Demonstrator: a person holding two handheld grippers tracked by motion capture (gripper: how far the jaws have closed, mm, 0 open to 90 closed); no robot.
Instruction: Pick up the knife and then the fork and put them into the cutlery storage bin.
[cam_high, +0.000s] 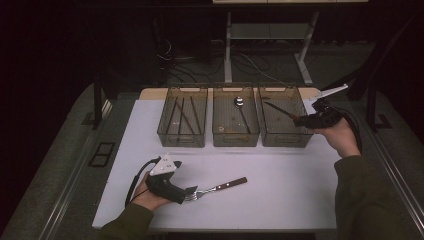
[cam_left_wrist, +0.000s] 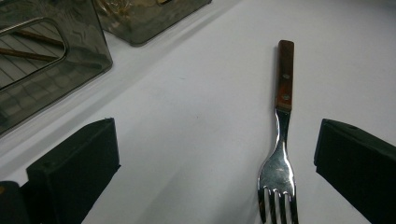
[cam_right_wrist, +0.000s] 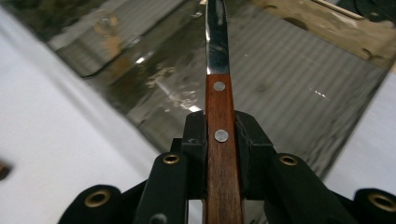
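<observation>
A fork with a wooden handle lies on the white table, tines toward my left gripper. In the left gripper view the fork lies between the wide-apart jaws, nearer the right one, and neither touches it; the gripper is open. My right gripper is shut on the wooden handle of a knife, jaws pressed on both sides. The knife is held over the right smoky bin, blade pointing into it.
Three smoky plastic bins stand in a row at the table's back. The left bin holds several chopsticks, the middle bin a spoon. The table's right front is bare white surface.
</observation>
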